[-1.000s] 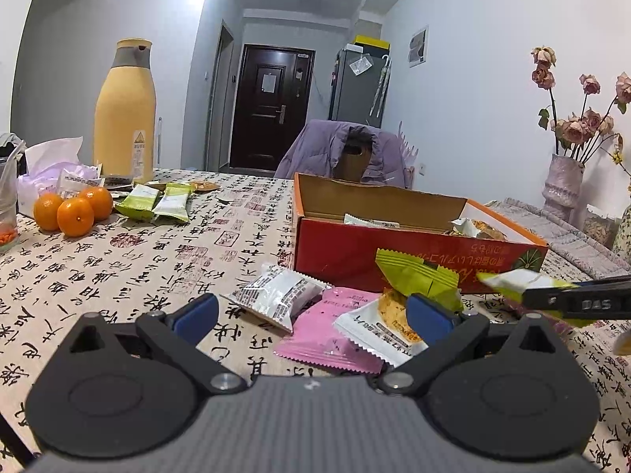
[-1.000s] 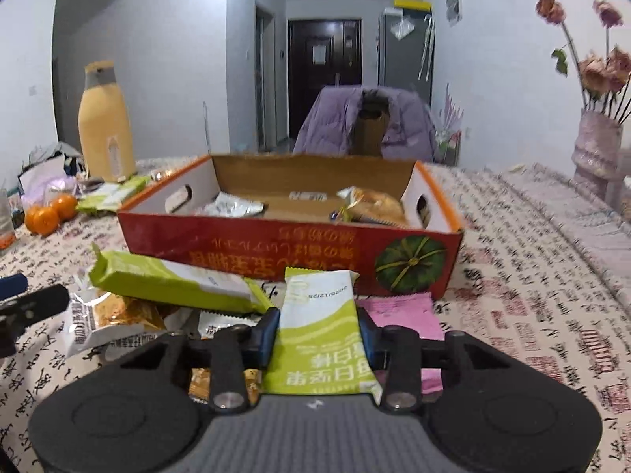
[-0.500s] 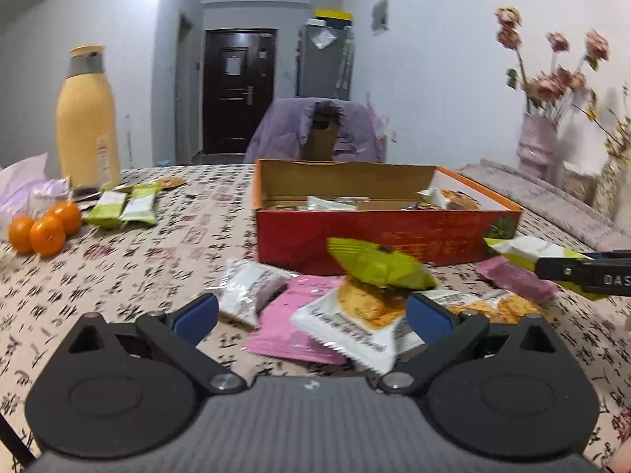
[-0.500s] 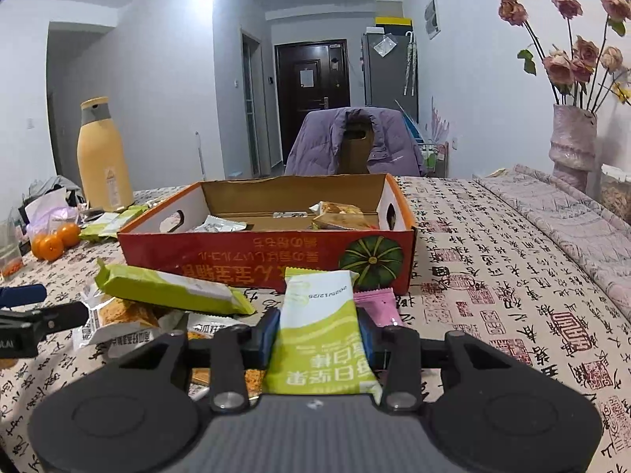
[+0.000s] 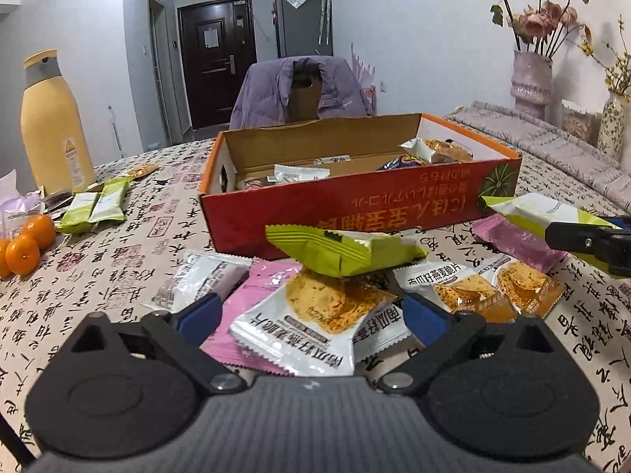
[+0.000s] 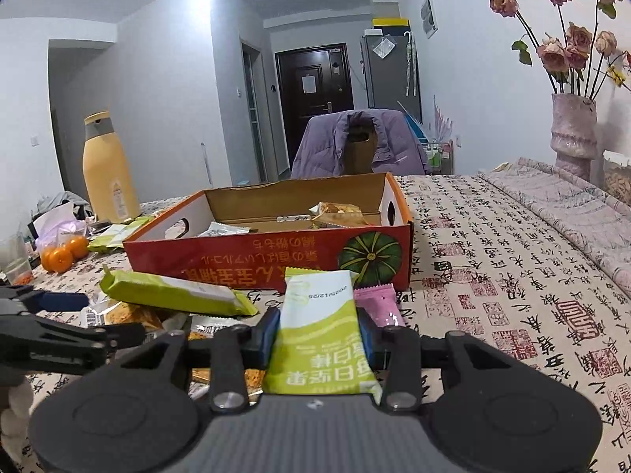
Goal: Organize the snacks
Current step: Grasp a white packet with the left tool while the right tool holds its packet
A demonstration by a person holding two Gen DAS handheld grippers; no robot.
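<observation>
A red cardboard box (image 5: 355,205) with a few snacks inside stands on the table; it also shows in the right wrist view (image 6: 272,256). A pile of snack packets lies in front of it, with a green bar (image 5: 339,250) on top of a white cracker packet (image 5: 311,315) and a pink packet (image 5: 252,295). My left gripper (image 5: 311,317) is open and empty, low over this pile. My right gripper (image 6: 319,333) is shut on a green and white snack bar (image 6: 321,335), held just in front of the box; it shows at the right of the left wrist view (image 5: 540,213).
A yellow bottle (image 5: 51,130), oranges (image 5: 27,244) and two green bars (image 5: 98,205) sit at the far left. A vase of dried roses (image 6: 574,134) stands at the far right. A chair with a purple jacket (image 5: 303,90) is behind the box.
My left gripper has swung right and closer to the snack pile. My right gripper has risen a little with the green and white bar still in it.
</observation>
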